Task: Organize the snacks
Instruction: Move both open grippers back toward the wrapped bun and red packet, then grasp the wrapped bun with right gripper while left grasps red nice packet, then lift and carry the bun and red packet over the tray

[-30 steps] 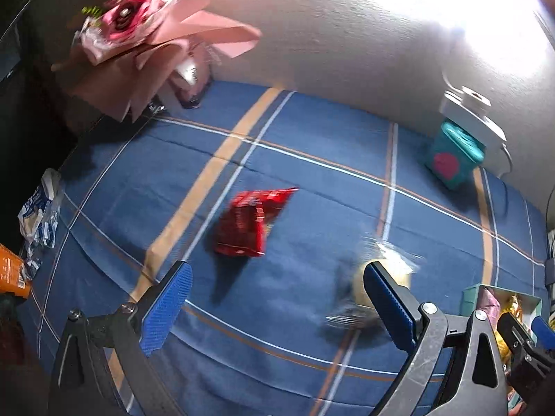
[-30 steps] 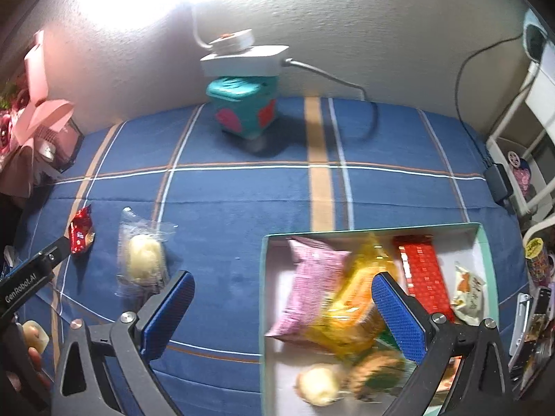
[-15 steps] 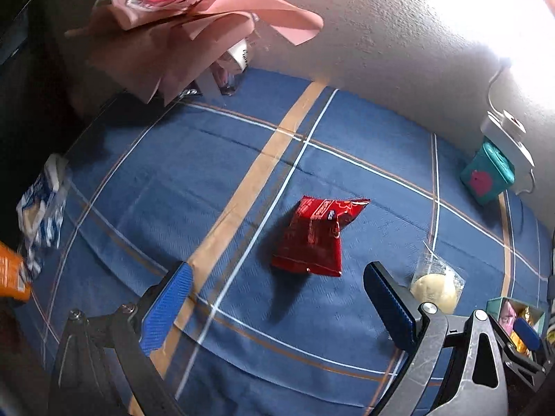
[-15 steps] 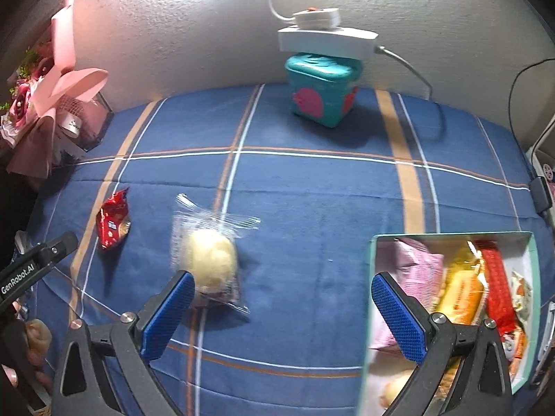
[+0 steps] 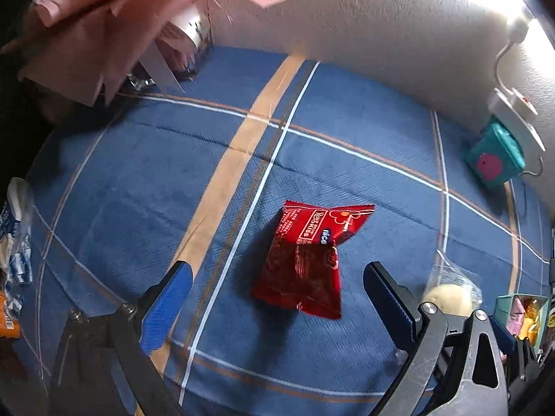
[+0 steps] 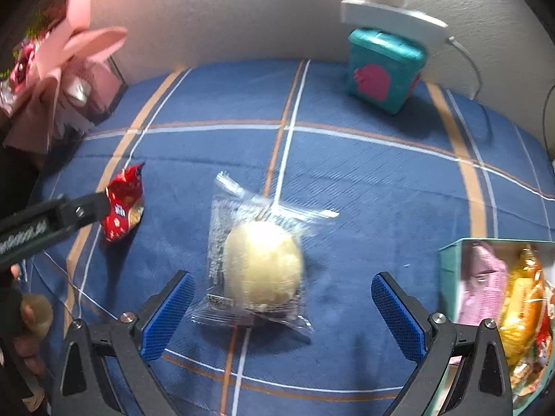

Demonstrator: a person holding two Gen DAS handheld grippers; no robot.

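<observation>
Two tools hang over a bench covered with a blue cloth (image 5: 121, 190) crossed by tan and white stripes, and both stand with their blue-padded fingers spread wide apart, gripping nothing. Biggest of the things on it is the pink paper bouquet (image 5: 104, 24), which fills the far left corner against the pale wall. Next comes the teal-walled snack box (image 6: 451, 263) at the near right edge, already holding a pink packet (image 6: 482, 287), a yellow packet (image 6: 523, 298) and other wrappers too blurred to tell apart. A teal tin with a pink shape (image 6: 383, 69) stands near the far edge toward the right, with a white power strip (image 6: 392, 14) lying on top of it. The left tool (image 5: 277, 298) hovers above the red snack packet (image 5: 305, 263), which lies flat on the cloth between its two fingers, touching neither. The right tool (image 6: 282, 305) hovers likewise over a clear-wrapped pale round bun (image 6: 260, 260), which lies between its fingers near the middle of the bench, again touching neither pad. The bun sits to the right of the red packet, the two well apart, and the snack box lies further right of the bun. At the left edge of the bench lie a blue-and-white wrapper (image 5: 17, 235) and an orange packet (image 5: 7, 315), both only partly seen.
</observation>
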